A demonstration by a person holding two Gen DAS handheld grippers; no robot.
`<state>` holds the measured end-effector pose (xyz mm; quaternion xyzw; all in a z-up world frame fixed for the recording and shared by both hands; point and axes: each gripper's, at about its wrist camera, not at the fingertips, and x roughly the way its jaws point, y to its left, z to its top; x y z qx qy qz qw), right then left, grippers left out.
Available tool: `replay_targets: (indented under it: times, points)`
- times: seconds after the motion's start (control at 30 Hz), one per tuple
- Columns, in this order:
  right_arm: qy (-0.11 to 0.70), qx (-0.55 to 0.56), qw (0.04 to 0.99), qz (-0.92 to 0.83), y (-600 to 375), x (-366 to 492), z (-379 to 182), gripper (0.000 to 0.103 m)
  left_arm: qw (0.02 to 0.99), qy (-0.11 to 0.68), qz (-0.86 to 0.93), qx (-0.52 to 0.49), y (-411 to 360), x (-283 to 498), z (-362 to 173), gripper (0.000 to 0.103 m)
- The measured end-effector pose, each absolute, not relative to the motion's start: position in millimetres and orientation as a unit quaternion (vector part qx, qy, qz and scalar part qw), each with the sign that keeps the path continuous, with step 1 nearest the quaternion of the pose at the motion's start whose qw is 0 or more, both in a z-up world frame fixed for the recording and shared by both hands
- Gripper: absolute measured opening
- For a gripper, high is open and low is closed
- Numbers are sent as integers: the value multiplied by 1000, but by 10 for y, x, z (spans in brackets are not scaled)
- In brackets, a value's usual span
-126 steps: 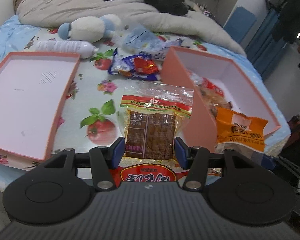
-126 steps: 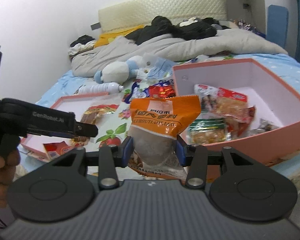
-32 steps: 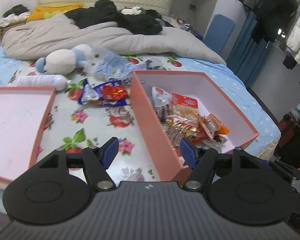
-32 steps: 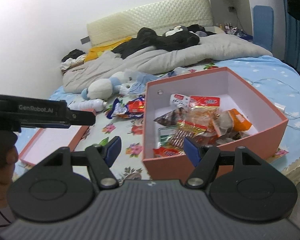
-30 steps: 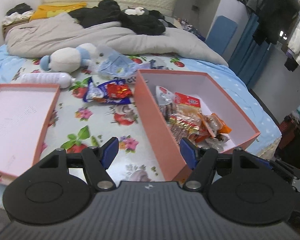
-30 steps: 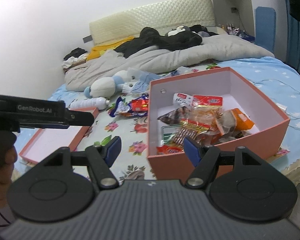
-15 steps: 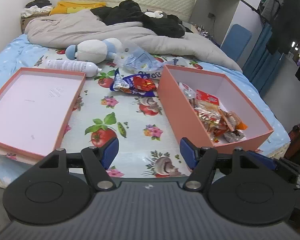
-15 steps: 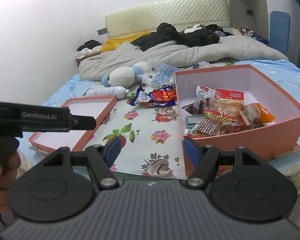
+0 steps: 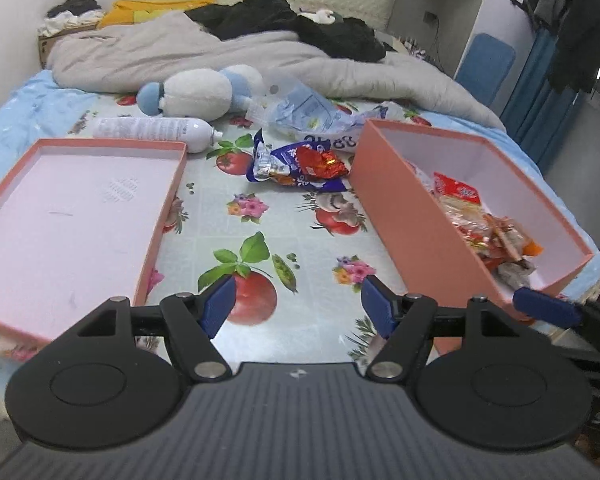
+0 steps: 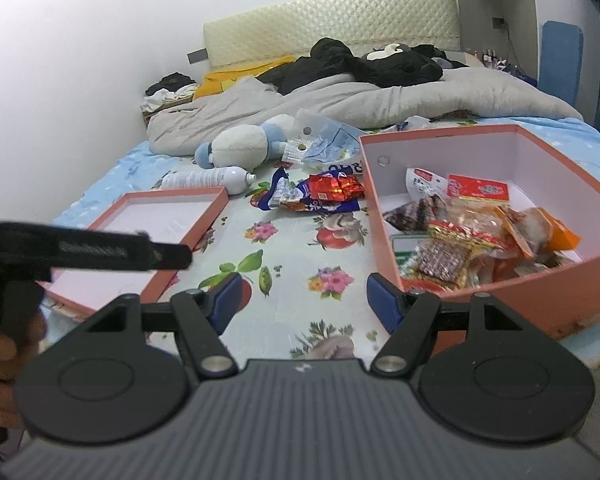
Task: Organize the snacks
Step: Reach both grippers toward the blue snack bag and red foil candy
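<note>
Hovering empty with jaws wide, the left gripper (image 9: 298, 306) and right gripper (image 10: 303, 297) could crumple the loose snack bag (image 9: 300, 164) left of the box (image 9: 416, 220).

Both wrist views look down the bed (image 9: 300, 216) from its foot, sharing the deep box (image 10: 496, 300) and lid (image 9: 76, 216)

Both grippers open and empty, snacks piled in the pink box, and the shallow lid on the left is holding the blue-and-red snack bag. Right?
Not quite. The lid is empty; the left wrist view shows the blue-and-red snack bag lying on the floral sheet between lid and pink box. Left gripper and right gripper: open, empty.
</note>
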<state>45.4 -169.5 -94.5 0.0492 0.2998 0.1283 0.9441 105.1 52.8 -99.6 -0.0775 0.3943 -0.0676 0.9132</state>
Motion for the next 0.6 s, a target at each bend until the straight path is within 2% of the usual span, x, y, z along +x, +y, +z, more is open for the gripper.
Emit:
replay_targets:
  times: [0.17,0.6]
  points:
    - [300,41,944,133,-1547,808,-1046,70,915,390,-78,-76,638,1497,-1083,77]
    - [314,14,940,134,-1149,1885,-1420,69,895,419,-116,-100,916,3075,-1371,77]
